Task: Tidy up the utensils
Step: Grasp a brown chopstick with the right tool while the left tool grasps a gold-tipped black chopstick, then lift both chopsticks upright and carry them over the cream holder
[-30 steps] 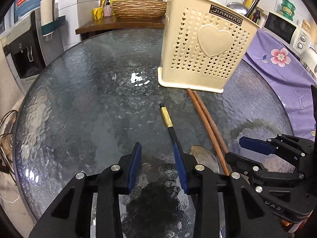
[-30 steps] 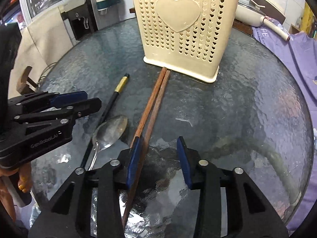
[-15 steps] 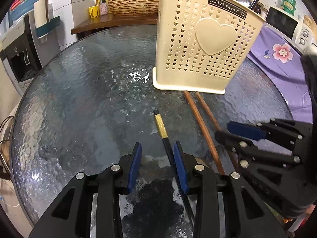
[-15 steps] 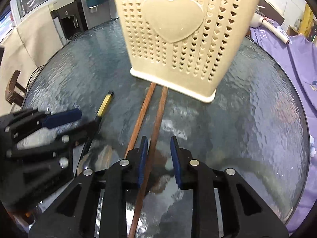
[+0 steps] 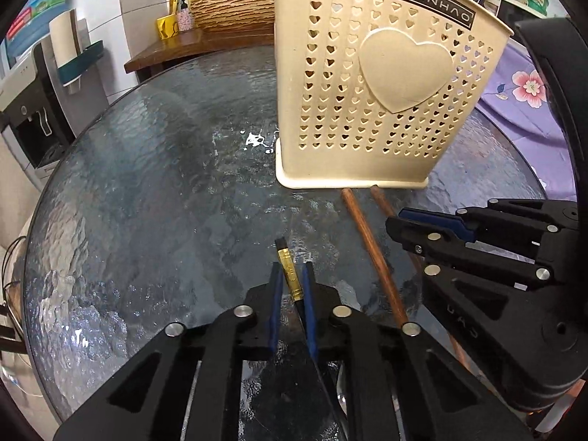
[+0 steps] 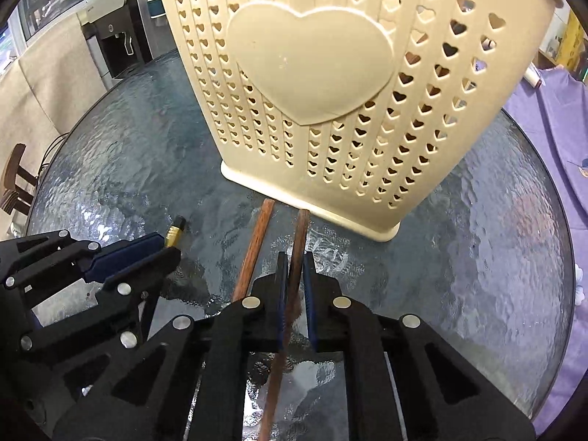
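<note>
My left fingers [image 5: 292, 281] clamp the black chopstick [image 5: 288, 270], my right fingers [image 6: 294, 275] 1 brown chopstick [image 6: 299, 235]; both sticks point toward the cream holder [image 6: 312, 73] on the counter [image 5: 147, 183].

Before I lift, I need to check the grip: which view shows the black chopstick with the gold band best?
The left wrist view: the black chopstick lies between the left tongs, which are shut on it. The right wrist view shows only its gold tip poking past the left tongs.
</note>
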Available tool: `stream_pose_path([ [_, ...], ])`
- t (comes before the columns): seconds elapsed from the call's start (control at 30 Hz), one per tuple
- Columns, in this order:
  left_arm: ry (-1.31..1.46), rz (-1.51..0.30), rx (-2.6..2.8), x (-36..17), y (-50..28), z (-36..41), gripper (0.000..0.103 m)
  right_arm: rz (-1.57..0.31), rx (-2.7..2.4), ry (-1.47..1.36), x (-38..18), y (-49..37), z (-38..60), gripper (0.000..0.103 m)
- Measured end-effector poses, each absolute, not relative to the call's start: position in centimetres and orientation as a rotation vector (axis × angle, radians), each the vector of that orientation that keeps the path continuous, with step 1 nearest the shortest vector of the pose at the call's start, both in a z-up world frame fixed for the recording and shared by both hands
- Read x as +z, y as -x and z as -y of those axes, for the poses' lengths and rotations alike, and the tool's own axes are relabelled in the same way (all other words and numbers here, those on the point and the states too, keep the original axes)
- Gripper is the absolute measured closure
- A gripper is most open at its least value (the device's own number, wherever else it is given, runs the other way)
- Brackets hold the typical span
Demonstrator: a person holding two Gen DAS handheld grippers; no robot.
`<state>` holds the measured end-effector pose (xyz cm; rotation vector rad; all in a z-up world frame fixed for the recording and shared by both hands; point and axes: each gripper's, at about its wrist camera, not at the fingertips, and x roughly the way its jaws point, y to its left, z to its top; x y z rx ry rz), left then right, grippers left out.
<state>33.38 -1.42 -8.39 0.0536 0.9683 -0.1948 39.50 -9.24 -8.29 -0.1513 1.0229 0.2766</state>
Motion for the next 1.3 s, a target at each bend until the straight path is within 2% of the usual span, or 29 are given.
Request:
stream_pose_path([
  [0.4, -0.039, -0.953, -0.183, -8.5, -32.9, 1.7, 0.096, -0.994, 0.291, 0.107, -8.5, -37.4, 10.8, 0.095],
  [0.67, -0.027, -0.9, -0.196, -7.1, -31.2, 1.6, 0.096, -0.886, 0.305, 0.06, -6.0, -35.0, 13.5, 0.095],
  [1.3, 0.051, -0.628, -0.305, 4.5, -24.4, 0.5, 0.096, -0.613, 0.412, -0.119, 5.3, -27.9, 19.4, 0.096],
])
